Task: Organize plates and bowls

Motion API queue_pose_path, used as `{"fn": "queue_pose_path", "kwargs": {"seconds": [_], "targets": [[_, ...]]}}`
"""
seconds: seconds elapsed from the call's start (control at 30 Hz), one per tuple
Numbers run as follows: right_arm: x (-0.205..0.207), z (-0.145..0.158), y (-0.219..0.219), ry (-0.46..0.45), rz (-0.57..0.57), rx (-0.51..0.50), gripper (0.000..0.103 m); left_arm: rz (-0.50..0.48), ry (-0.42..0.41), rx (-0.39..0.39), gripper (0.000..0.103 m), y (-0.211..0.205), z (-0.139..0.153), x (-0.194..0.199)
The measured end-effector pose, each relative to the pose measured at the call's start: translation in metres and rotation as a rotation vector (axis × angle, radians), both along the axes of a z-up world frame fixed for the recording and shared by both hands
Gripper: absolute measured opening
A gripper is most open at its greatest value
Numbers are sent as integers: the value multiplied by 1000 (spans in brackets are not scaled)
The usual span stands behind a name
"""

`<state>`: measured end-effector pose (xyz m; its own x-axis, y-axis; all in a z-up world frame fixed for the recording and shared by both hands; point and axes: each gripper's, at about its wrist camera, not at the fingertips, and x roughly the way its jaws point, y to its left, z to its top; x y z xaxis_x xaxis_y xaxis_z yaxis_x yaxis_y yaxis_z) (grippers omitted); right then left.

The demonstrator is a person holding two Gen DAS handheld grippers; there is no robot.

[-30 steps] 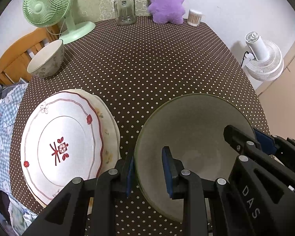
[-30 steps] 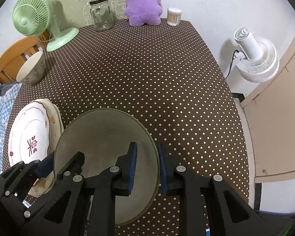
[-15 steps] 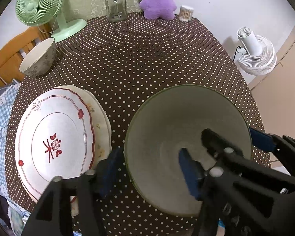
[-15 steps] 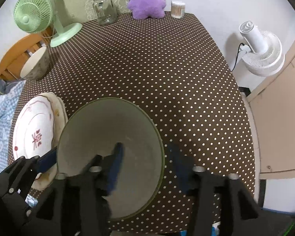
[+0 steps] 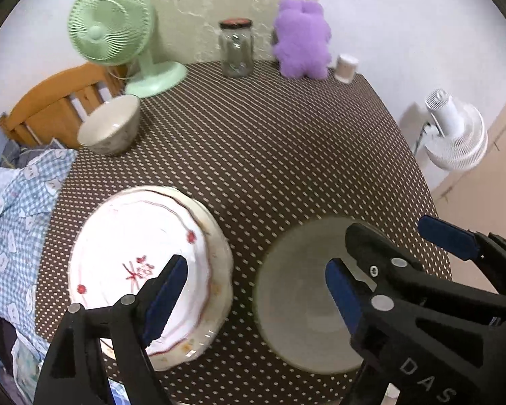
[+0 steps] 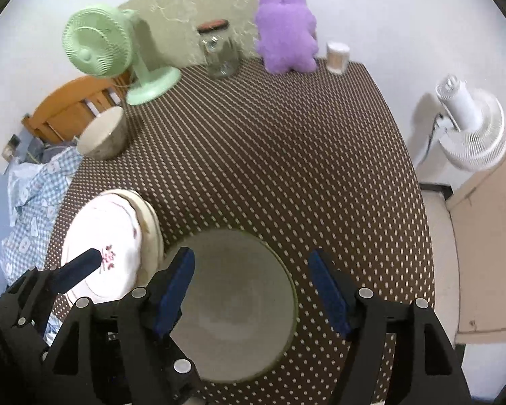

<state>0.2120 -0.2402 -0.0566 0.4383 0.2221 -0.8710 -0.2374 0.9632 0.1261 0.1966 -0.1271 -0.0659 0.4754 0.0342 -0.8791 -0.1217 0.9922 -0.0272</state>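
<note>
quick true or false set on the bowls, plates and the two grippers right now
1. Both grippers are open. True: the left gripper and the right gripper each have their jaws spread wide, gripping nothing.
2. The green bowl is lifted off the table by the right gripper. False: it sits on the dotted tablecloth, with no finger closed on it.
3. The plates are stacked to the left of the green bowl. True.
4. The small bowl is nested inside the green bowl. False: it stands apart at the table's far left, near the green fan.
5. The glass jar lies on its side. False: it stands upright.
</note>
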Motion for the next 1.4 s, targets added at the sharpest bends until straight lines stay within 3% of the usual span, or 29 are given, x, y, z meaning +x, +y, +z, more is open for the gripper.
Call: {"fn": "queue_pose_path", "kwargs": {"seconds": [0.23,0.57,0.9,1.4], "targets": [[11,22,31,-37,19,-12,74,27,-32,-20,85,34,16,6],[24,43,96,-77,-41,-32,74,-10,-65,18,85,103,35,22],[44,39,166,-87,-94,-14,74,-47,-68,42,85,172,34,45],[94,41,251,-107,-96,-4,74,-19,-90,39,84,254,31,88]]}}
